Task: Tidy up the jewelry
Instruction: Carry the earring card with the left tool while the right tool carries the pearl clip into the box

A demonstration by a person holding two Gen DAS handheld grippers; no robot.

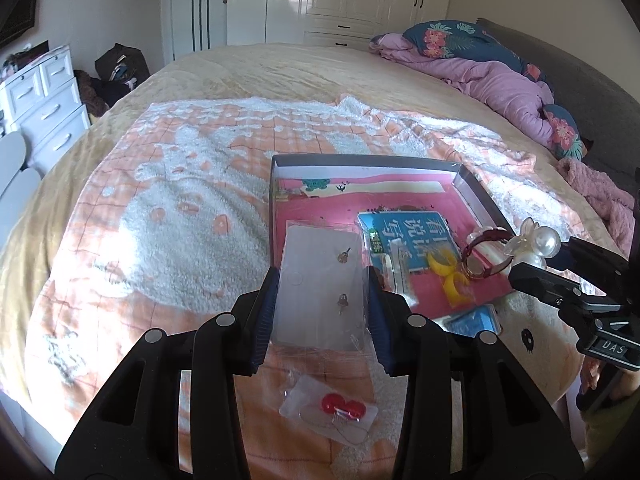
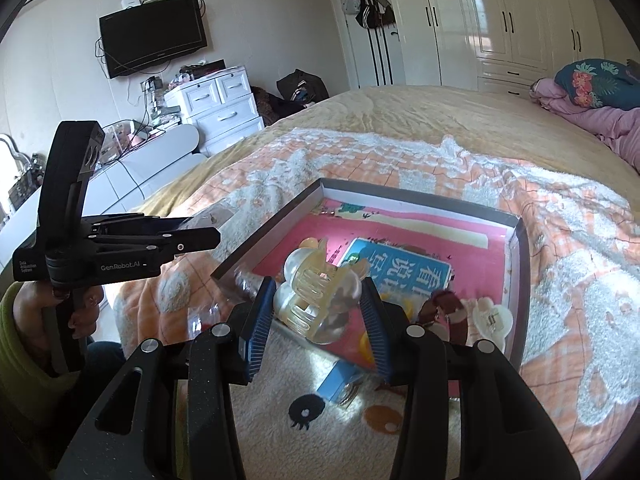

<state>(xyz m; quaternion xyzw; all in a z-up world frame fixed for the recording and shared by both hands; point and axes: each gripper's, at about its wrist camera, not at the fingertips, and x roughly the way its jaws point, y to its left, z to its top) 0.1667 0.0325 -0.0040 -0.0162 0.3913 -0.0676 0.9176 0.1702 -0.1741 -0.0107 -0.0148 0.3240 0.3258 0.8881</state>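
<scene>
My left gripper (image 1: 320, 280) is shut on a clear bag with a white earring card (image 1: 318, 280) and holds it above the blanket at the box's near left corner. My right gripper (image 2: 318, 292) is shut on a pearl hair claw clip (image 2: 320, 300), also seen in the left wrist view (image 1: 532, 244), over the box's near edge. The shallow grey box (image 1: 360, 160) has a pink lining and holds a blue card (image 1: 404, 236), yellow rings (image 1: 448, 272) and a dark red watch (image 1: 486, 256). A small bag with red studs (image 1: 340, 408) lies on the blanket below my left gripper.
A small blue packet (image 1: 474, 320) lies on the blanket by the box's near edge. The box sits on an orange-white blanket (image 1: 180, 200) on a bed. Pink bedding (image 1: 500, 88) is piled at the far right. White drawers (image 2: 216, 108) stand left of the bed.
</scene>
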